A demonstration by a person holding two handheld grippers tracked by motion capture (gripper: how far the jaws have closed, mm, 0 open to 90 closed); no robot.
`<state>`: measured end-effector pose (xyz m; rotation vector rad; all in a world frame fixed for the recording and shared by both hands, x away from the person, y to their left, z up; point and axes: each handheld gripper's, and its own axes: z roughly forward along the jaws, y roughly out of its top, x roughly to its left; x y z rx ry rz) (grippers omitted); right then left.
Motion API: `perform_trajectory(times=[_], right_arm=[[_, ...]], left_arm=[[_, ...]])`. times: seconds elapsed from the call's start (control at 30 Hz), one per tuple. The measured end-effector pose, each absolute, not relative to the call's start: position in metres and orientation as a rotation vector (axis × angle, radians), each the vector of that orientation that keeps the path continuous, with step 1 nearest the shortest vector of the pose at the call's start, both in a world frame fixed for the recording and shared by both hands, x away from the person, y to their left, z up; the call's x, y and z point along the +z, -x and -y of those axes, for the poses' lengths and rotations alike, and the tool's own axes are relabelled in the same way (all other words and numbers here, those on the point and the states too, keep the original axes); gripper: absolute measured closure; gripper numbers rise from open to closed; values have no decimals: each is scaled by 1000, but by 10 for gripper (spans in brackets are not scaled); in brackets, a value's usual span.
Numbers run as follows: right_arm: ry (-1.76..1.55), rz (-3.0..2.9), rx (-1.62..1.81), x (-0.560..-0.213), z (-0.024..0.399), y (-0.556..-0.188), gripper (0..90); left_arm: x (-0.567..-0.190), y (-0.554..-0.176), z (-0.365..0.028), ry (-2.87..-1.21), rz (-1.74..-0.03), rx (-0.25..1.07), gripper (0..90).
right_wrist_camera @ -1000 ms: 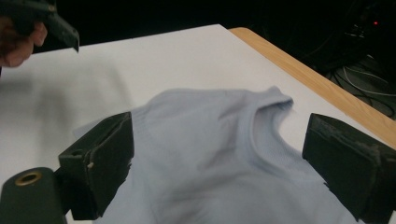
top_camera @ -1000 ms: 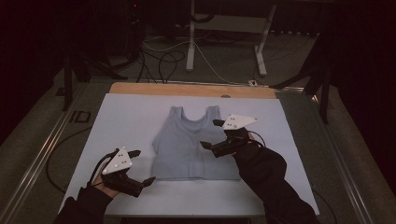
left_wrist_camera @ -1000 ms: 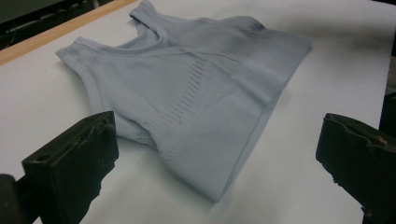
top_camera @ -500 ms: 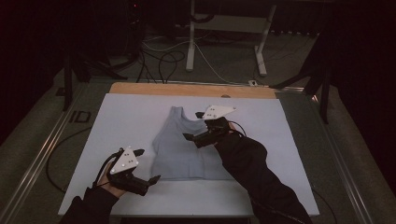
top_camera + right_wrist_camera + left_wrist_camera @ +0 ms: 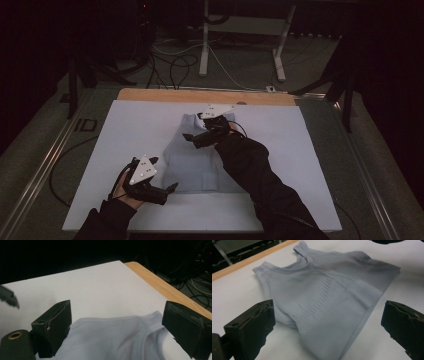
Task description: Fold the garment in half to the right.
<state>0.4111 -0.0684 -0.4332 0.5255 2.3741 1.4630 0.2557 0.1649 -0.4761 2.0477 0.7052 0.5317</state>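
A big desk (image 5: 125,150) is seen from the high view, covered with a white sheet, with a strip of bare wood left showing along the far edge (image 5: 200,95). Beyond the far edge, a dim floor is seen with loose cables (image 5: 175,65) and a white stand's legs (image 5: 240,50).

Laid flat near the middle of the desk is a pale grey-blue sleeveless top (image 5: 197,165), straps pointed to the far side and hem toward the near side. In the left gripper view the top (image 5: 324,300) is shown with ribbed slits across the chest, and one lower corner looks folded over onto itself.

The right hand-held gripper (image 5: 192,137) is held over the upper part of the top, reached in by a dark-sleeved arm from the near right. Its jaws are spread wide in the right gripper view, with the strap area of the top (image 5: 112,340) framed between them; whether the fabric is actually touched can't be told.

The left hand-held gripper (image 5: 167,189) is parked at the near left, just beside the hem's left corner. Its jaws are also wide apart, nothing pinched between them.
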Motion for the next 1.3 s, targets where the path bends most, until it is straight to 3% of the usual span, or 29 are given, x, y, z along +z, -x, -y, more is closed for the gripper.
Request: perform_trajectory(times=[0.73, 1.07, 1.3], right_arm=[[-643, -2420, 1383, -465, 46, -456, 90], [-676, -2434, 1359, -474, 43, -465, 90], [-673, -2445, 1340, -478, 41, -471, 90]], left_arm=[[-512, -278, -173, -2166, -786, 425, 21], [-524, -288, -174, -2250, -794, 354, 199], [-529, -288, -169, -2300, -778, 351, 378]])
